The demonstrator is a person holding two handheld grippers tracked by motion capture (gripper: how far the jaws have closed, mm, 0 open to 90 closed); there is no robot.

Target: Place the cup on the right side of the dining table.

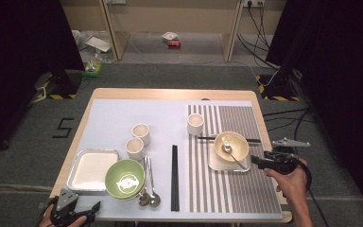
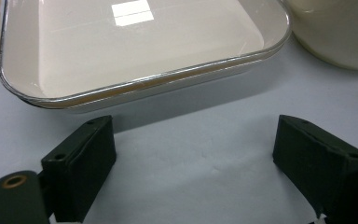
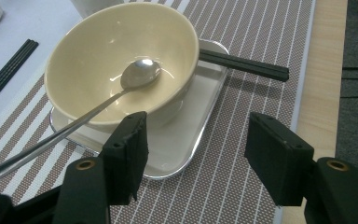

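A cream bowl (image 1: 231, 144) with a metal spoon (image 1: 230, 152) in it stands on a small square tray (image 1: 217, 165) on the striped placemat (image 1: 227, 189). My right gripper (image 1: 255, 163) hovers just right of that tray, pointing left. In the right gripper view it (image 3: 196, 158) stands open over the near corner of the tray (image 3: 186, 135), with nothing between the jaws; the bowl (image 3: 88, 51) and spoon (image 3: 140, 73) lie just ahead. My left gripper (image 1: 94, 207) rests at the front left edge. It (image 2: 193, 154) is open over bare mat, short of a white tray (image 2: 144, 86).
Black chopsticks (image 1: 253, 140) lie behind the cream bowl, and another pair (image 1: 174, 177) lies mid-table. A green bowl (image 1: 125, 178), two spoons (image 1: 150, 189), the white tray (image 1: 92, 169) and two cups (image 1: 141, 133) stand on the left. A third cup (image 1: 195, 124) stands behind the placemat.
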